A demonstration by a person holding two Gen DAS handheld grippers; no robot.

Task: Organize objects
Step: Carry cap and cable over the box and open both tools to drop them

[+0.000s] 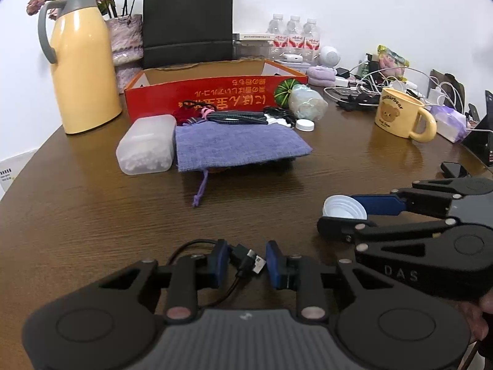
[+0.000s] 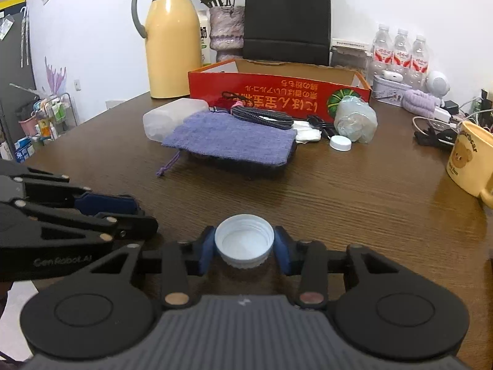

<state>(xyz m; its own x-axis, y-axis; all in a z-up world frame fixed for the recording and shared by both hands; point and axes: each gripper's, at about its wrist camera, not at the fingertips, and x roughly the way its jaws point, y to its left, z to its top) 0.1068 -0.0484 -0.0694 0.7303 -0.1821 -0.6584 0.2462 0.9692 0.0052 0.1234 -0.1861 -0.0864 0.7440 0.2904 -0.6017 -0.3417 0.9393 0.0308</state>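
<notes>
Right wrist: right tongs (image 2: 244, 248) grip white cap (image 2: 244, 242), mouth up

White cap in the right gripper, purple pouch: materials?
White cap: likely molded plastic, matte, with inner threads and a ribbed skirt. Purple pouch: looks like coarse woven fabric, matte, with visible weave and a drawstring cord. Fibre type can't be told.

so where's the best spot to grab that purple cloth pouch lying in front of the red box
Probably the near long edge of the purple pouch, coming from the front, low and angled down. It lies flat over something dark, with that edge lifted slightly off the table, so one finger could slip under. Avoid the drawstring; it is thin and would only drag the pouch.
</notes>
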